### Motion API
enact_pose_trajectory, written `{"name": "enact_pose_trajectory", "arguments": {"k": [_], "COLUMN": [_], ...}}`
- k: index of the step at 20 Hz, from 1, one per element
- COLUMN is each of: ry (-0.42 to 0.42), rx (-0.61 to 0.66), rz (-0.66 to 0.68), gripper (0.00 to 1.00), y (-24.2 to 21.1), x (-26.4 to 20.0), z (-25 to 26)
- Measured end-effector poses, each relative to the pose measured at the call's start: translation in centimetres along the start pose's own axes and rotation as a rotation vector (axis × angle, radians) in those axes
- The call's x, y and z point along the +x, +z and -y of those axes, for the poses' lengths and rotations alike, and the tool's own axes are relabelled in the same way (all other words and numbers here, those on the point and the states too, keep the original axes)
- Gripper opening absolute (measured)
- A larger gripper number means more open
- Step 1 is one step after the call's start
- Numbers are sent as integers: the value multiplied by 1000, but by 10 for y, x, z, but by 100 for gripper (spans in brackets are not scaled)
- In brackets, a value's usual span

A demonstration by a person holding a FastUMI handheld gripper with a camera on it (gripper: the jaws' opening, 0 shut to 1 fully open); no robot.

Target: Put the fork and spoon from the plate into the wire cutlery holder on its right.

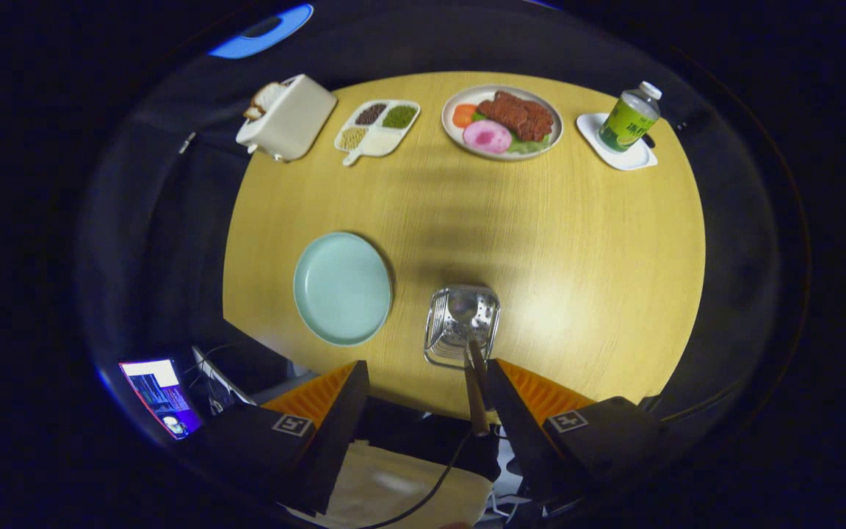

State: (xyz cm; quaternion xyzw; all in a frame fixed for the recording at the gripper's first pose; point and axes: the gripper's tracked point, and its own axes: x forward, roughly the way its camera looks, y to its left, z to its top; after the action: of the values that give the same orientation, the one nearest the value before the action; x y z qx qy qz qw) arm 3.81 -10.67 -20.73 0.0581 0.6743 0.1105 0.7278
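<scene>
The wire cutlery holder (462,327) stands on the round wooden table, just ahead of my fingers and to the right of the pale green plate (342,288). The plate is bare. A spoon's shiny bowl (462,306) shows down inside the holder. A brown wooden handle (476,400) rises out of it towards the camera, close beside my right finger (511,397). A second dark handle seems to lie against it, but I cannot tell which utensil it is. My gripper (427,378) hangs above the table's near edge, open wide, with nothing pressed between its fingers.
Along the table's far side stand a white toaster with bread (287,117), a divided dish of grains (377,126), a plate of food (502,121) and a bottle (630,116) on a white coaster. A lit screen (162,397) and a cable (430,488) sit below the near edge.
</scene>
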Motion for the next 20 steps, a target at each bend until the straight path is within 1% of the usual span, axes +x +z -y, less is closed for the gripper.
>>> {"name": "enact_pose_trajectory", "arguments": {"k": [3,5,7,9,11,13,17,20], "ry": [10,-3,-43,-72,-54,-60,-178,-197], "rx": [19,17,-20,-56,-52,-73,-155,-179], "rz": [215,363,526,660,791,930,1191,1351], "gripper": [99,100,99,99,99,99,99,99], "y": [30,50,72,85,95,109,133,130], "x": [-40,-72,-111,-153,-195,-238,-324,-370], "z": [-3,-1,5,7,0,2,19,15]}}
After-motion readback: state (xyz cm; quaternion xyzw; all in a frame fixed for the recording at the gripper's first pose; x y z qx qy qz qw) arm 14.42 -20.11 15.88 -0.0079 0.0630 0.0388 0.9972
